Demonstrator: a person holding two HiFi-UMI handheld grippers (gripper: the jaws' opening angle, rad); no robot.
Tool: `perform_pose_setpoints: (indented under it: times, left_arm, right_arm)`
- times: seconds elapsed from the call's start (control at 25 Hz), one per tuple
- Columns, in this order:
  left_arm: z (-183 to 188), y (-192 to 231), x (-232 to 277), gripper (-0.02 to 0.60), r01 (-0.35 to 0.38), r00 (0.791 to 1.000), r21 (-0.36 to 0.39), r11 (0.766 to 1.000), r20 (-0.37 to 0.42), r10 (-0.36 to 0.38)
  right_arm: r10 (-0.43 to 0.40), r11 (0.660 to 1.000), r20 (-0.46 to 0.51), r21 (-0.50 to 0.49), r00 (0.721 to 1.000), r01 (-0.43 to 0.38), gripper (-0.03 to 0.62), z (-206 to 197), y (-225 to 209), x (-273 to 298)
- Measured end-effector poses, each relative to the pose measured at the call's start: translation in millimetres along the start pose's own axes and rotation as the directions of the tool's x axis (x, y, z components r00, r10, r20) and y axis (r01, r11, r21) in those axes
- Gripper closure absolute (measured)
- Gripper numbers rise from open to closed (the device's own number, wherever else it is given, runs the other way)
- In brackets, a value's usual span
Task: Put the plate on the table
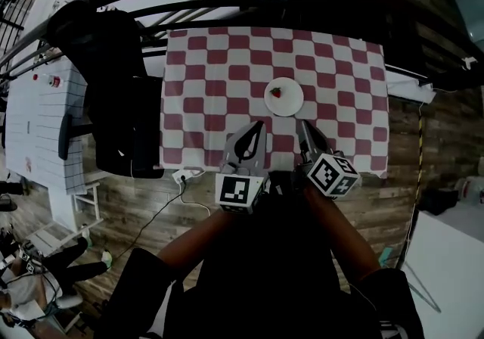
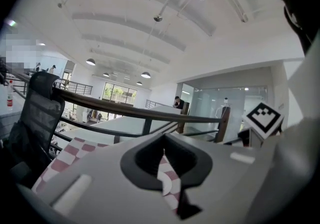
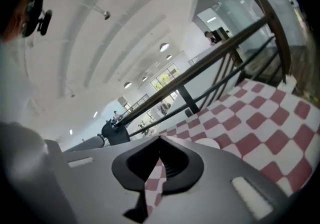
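Judging from how things lie now, the placing step looks already done: the plate [image 1: 286, 101] rests flat on the table [image 1: 203, 76], on the red and white checked cloth, a little right of the middle and nearer to the person's edge than to the far one. A small red thing [image 1: 276, 92], maybe a strawberry, lies on the plate, left of its centre. The left gripper [image 1: 257, 129] and the right gripper [image 1: 307, 132] both hover over the near part of the cloth, just in front of the plate but apart from it, one on each side. In the left gripper view the two jaws meet at their tips and only the checked cloth shows through the gap behind them, so this gripper is closed and empty. The right gripper view shows the same: jaws pressed together, nothing between them, and a white edge beyond the jaws that I take for the plate. So neither gripper holds anything, and in my judgement the task is near its end. The next move calls for little, I think: drawing both grippers away from the table without touching the plate, or, if the plate should stand elsewhere, opening one gripper wide and coming to the rim from the near side. The plate is round, so it has no long axis and points no way; it lies level with its hollow face up.
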State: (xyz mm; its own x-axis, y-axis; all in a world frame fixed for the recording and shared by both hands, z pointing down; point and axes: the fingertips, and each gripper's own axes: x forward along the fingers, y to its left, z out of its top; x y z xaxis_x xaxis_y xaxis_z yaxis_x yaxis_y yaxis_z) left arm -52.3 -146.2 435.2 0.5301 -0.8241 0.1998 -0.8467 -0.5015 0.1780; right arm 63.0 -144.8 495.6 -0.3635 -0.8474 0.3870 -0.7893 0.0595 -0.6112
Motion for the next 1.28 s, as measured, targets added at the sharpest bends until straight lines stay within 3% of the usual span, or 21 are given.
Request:
perform_pose_setpoints:
  times: [0.28,0.56,0.72,1.28]
  left_arm:
    - [24.3,-12.6,-4.7,0.572,0.027,0.998,0.026,0.999,0.05,-0.029]
    - [32.8,-21.0,-6.5,0.572,0.043,0.996,0.071,0.997,0.078,-0.049]
    - [36.7,-30.9,-5.0,0.572,0.066,0.993,0.07,0.995,0.09,-0.072]
    - [33.2,-45.6,-14.5,0.572,0.111,0.989,0.112,0.988,0.084,-0.121]
  right_arm:
    - [0.022,0.965,0.084,-0.262,0.996,0.0,0.597,23.4,37.7,-15.4]
    - [0.052,0.892,0.202,-0.45,0.978,0.045,0.597,47.5,72.3,-39.0]
    - [0.036,0.874,0.234,-0.478,0.972,0.083,0.597,52.0,72.7,-49.1]
    - [0.016,0.872,0.255,-0.477,0.967,0.112,0.597,37.8,74.7,-63.8]
